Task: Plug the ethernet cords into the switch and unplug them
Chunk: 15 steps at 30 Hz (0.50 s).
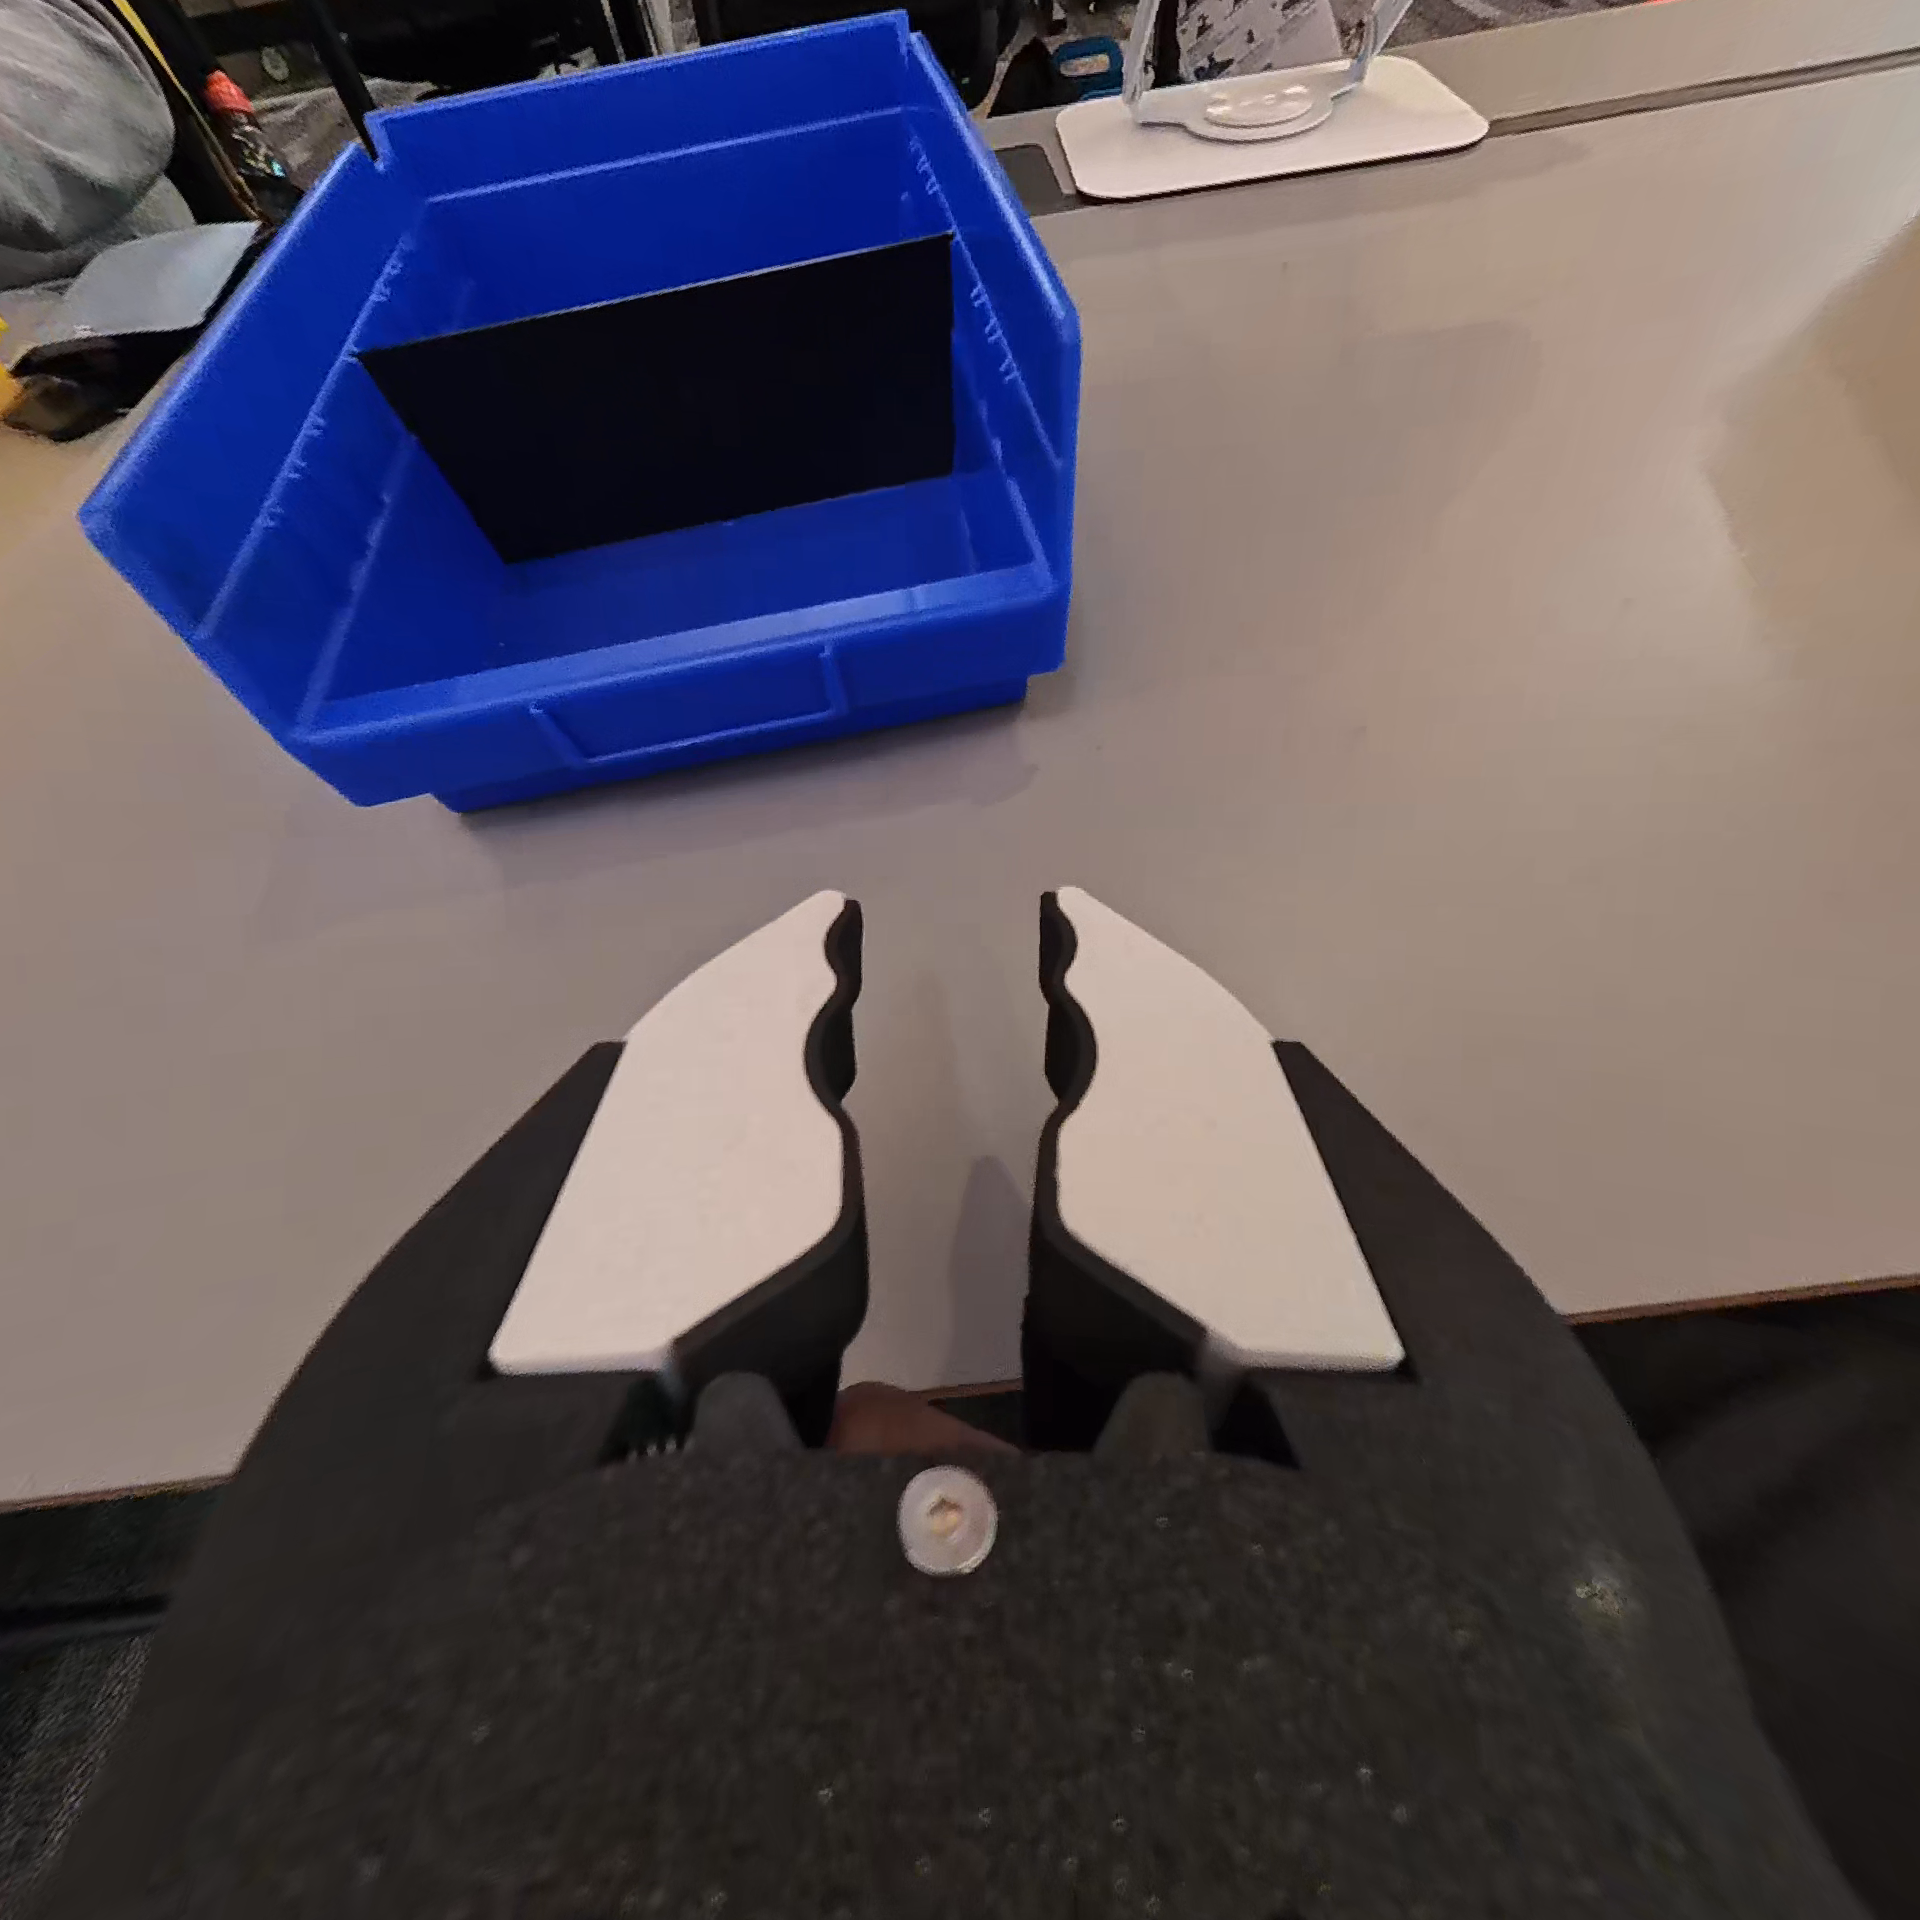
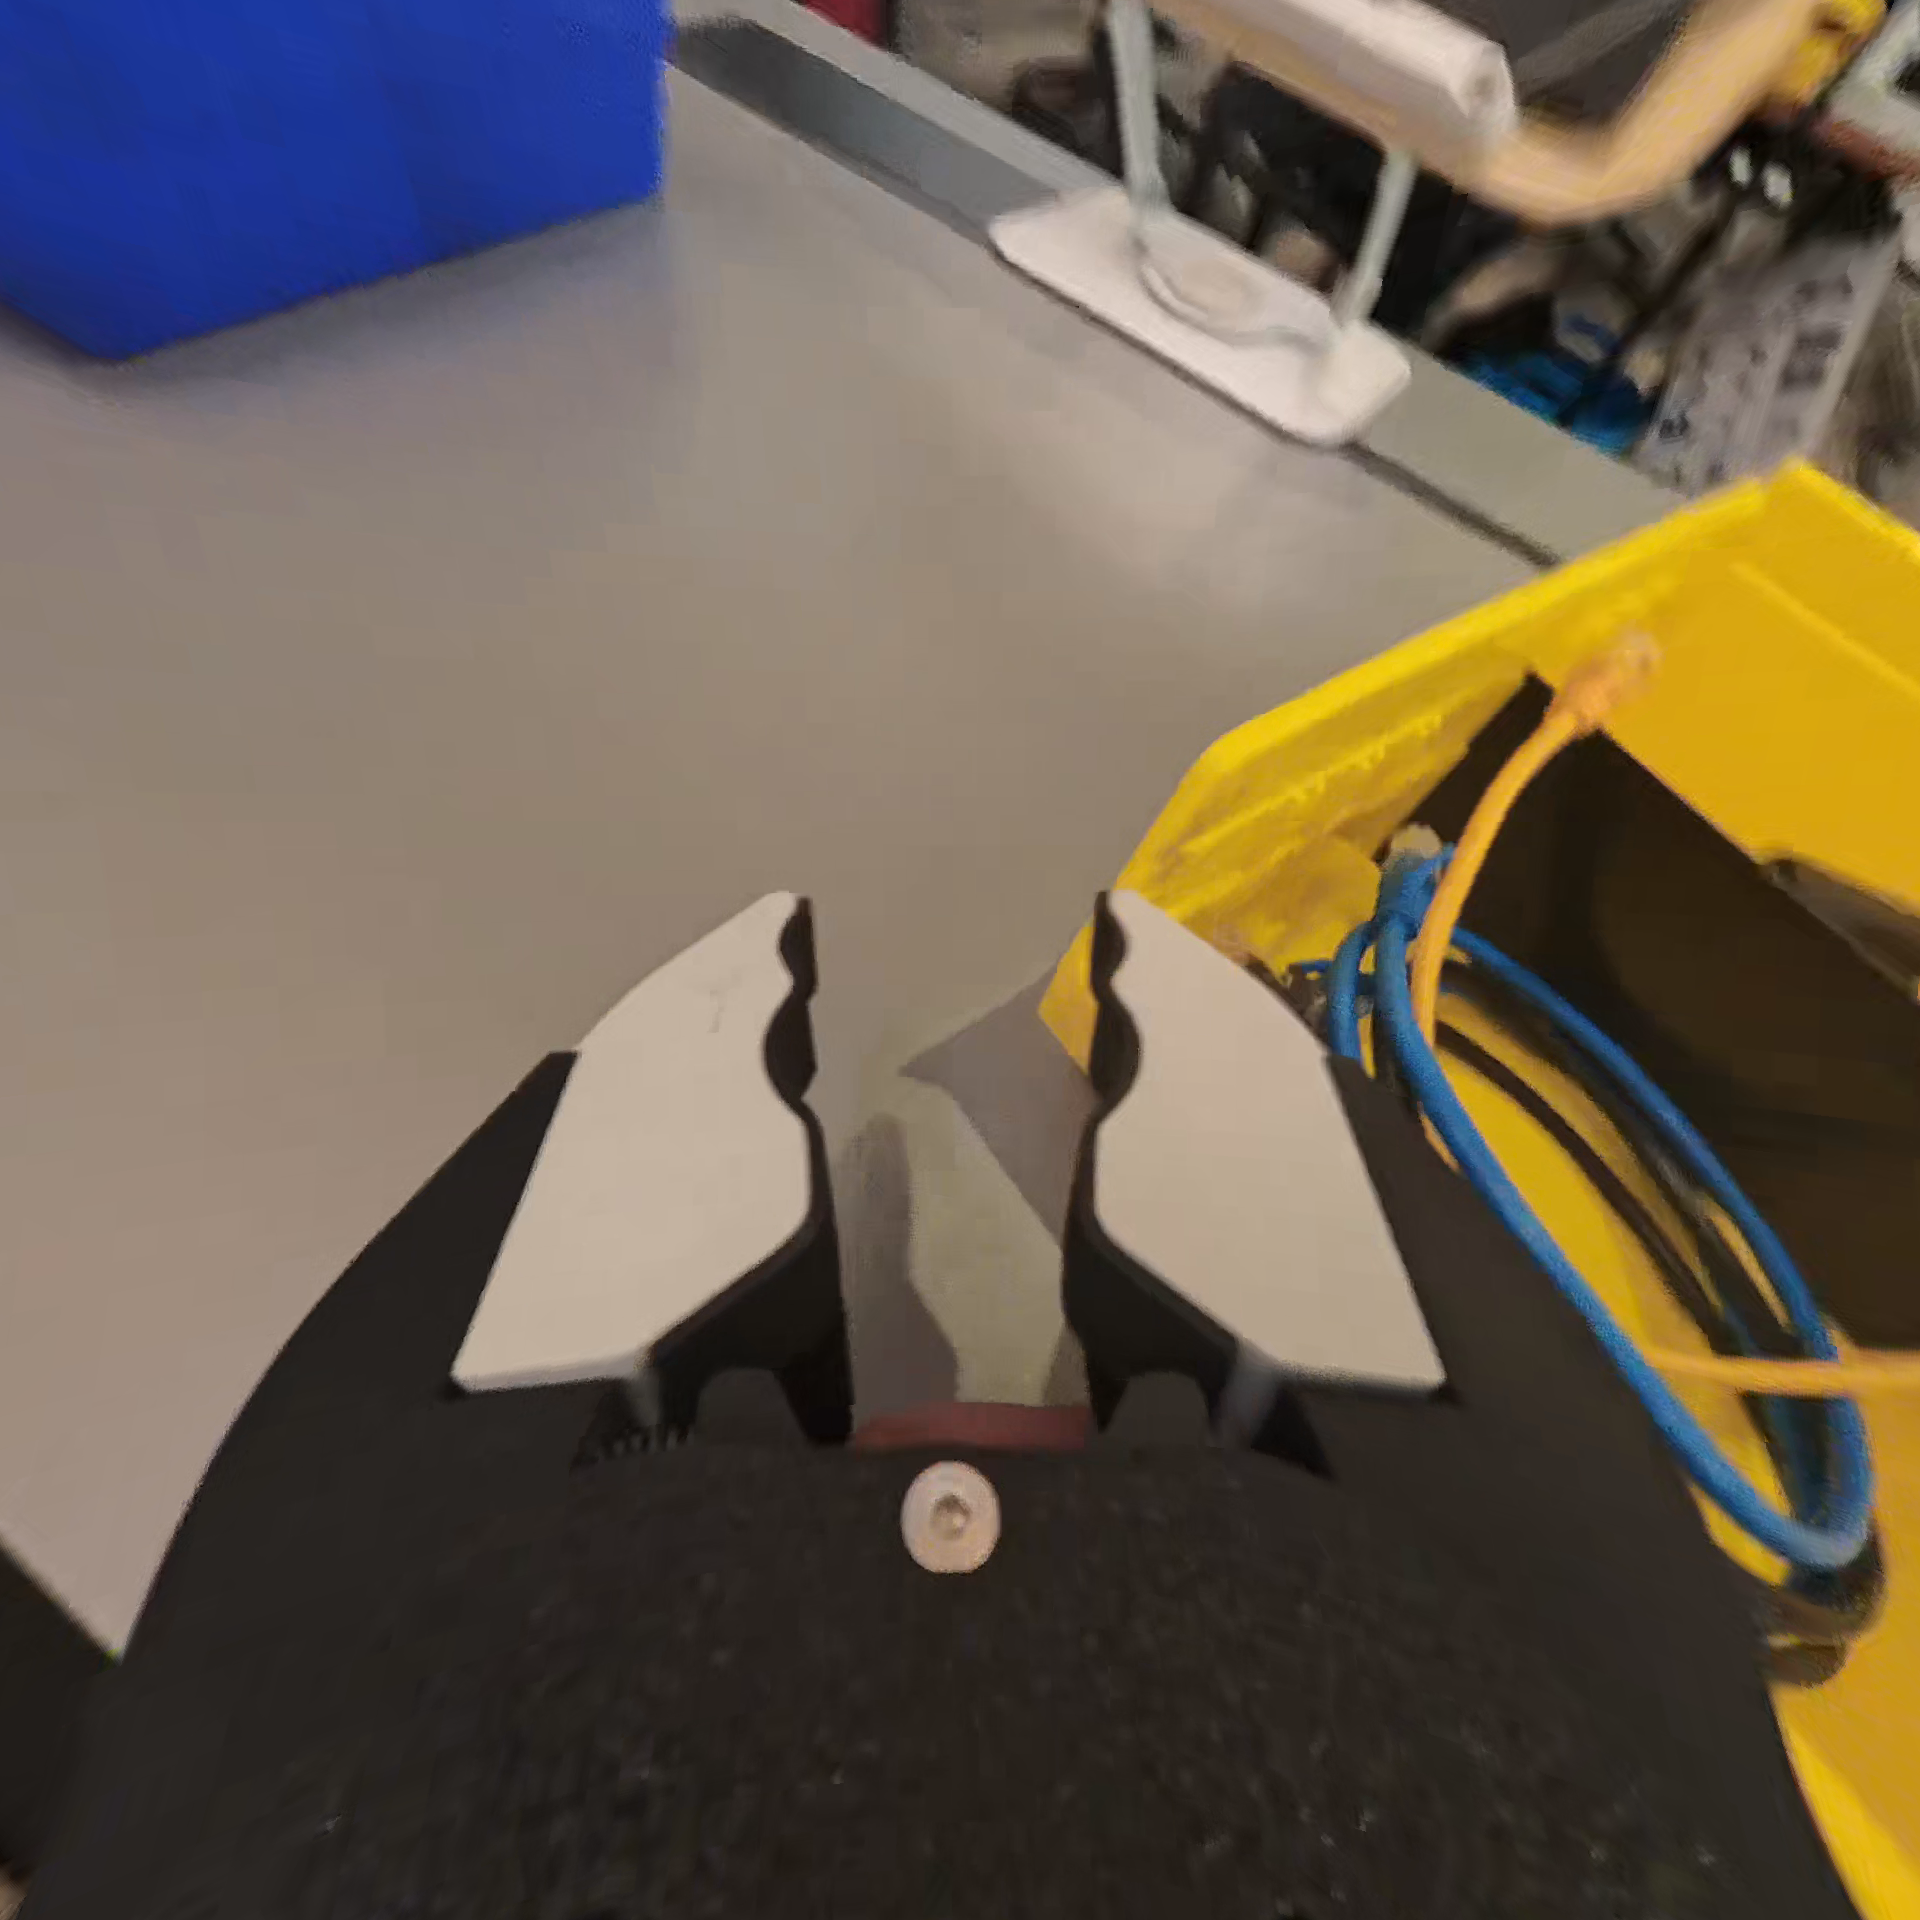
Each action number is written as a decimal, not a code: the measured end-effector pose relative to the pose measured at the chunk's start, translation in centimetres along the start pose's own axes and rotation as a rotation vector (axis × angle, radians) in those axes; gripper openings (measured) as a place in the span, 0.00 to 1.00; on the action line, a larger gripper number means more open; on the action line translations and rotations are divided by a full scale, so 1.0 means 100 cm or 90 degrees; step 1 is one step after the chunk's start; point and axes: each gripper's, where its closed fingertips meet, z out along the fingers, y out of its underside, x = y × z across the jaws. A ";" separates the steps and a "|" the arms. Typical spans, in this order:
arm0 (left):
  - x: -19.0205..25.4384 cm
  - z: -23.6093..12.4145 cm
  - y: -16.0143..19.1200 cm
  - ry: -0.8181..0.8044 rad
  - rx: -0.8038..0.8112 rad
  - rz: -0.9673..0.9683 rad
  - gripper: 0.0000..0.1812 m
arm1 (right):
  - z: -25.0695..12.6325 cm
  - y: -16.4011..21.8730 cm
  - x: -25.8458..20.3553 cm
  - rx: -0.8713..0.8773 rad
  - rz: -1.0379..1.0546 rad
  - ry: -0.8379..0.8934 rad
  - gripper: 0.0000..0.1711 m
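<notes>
Grey laminate table (image 1: 1351, 623) carries the whole setup. Left gripper (image 1: 951, 914): jaws parted, nothing between them, hovering over bare table near its front edge. A blue bin (image 1: 665, 717) with a black divider (image 1: 675, 416) stands at 11 o'clock from its tips; the visible compartments look empty. Right gripper (image 2: 954, 914): jaws likewise parted and empty, its right finger just beside the corner of a yellow bin (image 2: 1714, 644) at 3 o'clock. The ethernet cords lie coiled in that bin: a blue cord (image 2: 1621, 1278), an orange cord (image 2: 1496, 800) and a black one beneath. No switch is visible in either view. Judgement: the step in hand is fetching a cord. Recommend turning the right gripper toward 3 o'clock over the bin rim, pinching one strand near its plug rather than mid-coil, and lifting slowly, since the loops overlap and may drag together.
</notes>
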 end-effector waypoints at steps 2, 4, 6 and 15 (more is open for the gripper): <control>0.005 0.003 -0.003 0.011 0.006 0.005 0.18 | -0.009 -0.016 -0.011 0.062 -0.034 0.002 0.31; 0.014 0.007 -0.007 0.030 0.011 0.011 0.19 | -0.022 -0.028 -0.007 0.120 -0.051 0.051 0.35; 0.029 0.014 -0.013 0.060 0.016 0.017 0.22 | -0.042 -0.038 0.008 0.197 -0.055 0.127 0.37; 0.210 0.028 -0.072 0.340 0.124 0.097 0.30 | -0.140 0.006 0.103 0.240 0.140 0.406 0.30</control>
